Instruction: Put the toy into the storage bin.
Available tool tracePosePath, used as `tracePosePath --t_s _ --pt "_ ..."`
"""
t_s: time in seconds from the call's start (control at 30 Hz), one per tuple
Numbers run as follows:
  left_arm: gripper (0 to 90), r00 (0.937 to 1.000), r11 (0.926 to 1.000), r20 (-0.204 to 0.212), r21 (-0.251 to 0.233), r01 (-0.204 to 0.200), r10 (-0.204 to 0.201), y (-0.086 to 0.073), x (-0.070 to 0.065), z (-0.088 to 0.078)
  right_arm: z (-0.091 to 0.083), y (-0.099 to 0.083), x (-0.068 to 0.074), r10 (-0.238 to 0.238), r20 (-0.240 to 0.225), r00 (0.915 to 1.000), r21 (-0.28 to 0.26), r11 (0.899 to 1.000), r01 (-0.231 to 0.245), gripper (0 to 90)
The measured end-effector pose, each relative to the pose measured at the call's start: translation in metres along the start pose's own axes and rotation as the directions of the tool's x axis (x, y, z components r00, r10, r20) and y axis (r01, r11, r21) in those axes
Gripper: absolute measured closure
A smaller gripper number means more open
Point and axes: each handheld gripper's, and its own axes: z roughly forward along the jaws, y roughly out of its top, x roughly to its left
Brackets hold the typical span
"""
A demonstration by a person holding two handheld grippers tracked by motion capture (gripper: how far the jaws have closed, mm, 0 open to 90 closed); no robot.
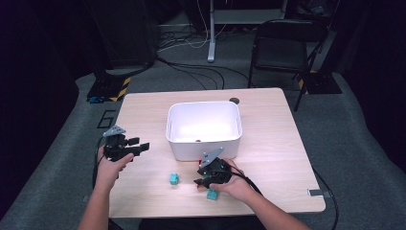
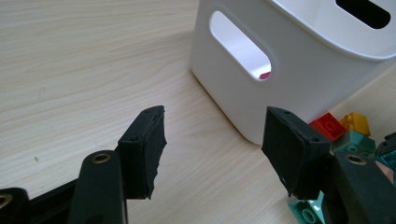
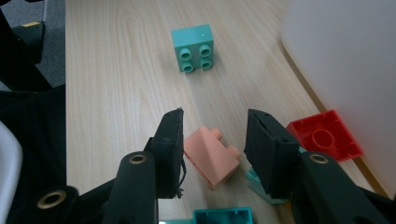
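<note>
My right gripper (image 1: 198, 183) (image 3: 212, 140) is low over the table in front of the white bin (image 1: 203, 140). Its jaws stand on either side of a salmon brick (image 3: 210, 156) that lies on the wood, with a gap at the right pad, so it is open. A red brick (image 3: 324, 135) lies just to its right by the bin wall. A teal brick (image 3: 193, 46) (image 1: 174, 179) sits farther off, studs up. My left gripper (image 1: 142, 145) (image 2: 212, 135) hovers left of the bin, open, with nothing between its pads.
Red (image 2: 329, 125), yellow (image 2: 356, 122) and teal (image 2: 355, 142) bricks cluster at the bin's near corner by the right hand. Another teal brick (image 1: 211, 194) lies near the front edge. Something small and reddish (image 2: 265, 74) shows inside the bin (image 2: 299, 42). A folding chair (image 1: 282, 43) stands beyond the table.
</note>
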Motion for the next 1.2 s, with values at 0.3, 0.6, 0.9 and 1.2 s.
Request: tracePosePath --t_s 0.3,0.6,0.9,1.2 --pt "38.9 1.0000 1.0000 0.001 0.001 0.000 0.000 0.000 0.000 0.000 0.011 -0.001 0.001 -0.015 -0.019 0.9997 0.022 1.000 0.016 55.6" --pt "38.8 1.0000 1.0000 0.002 0.004 0.000 0.000 0.000 0.001 0.000 0.013 -0.007 0.001 -0.004 -0.032 0.9995 0.047 0.999 0.005 54.6" --pt "38.9 1.0000 1.0000 0.001 0.005 0.003 -0.003 0.000 0.000 0.001 0.014 -0.013 0.002 -0.006 -0.031 0.9995 0.068 0.998 0.008 59.1" --pt "38.9 1.0000 1.0000 -0.002 -0.001 0.005 -0.005 -0.001 0.000 0.001 0.018 -0.011 0.005 -0.003 -0.037 0.9993 0.077 0.997 0.006 65.4"
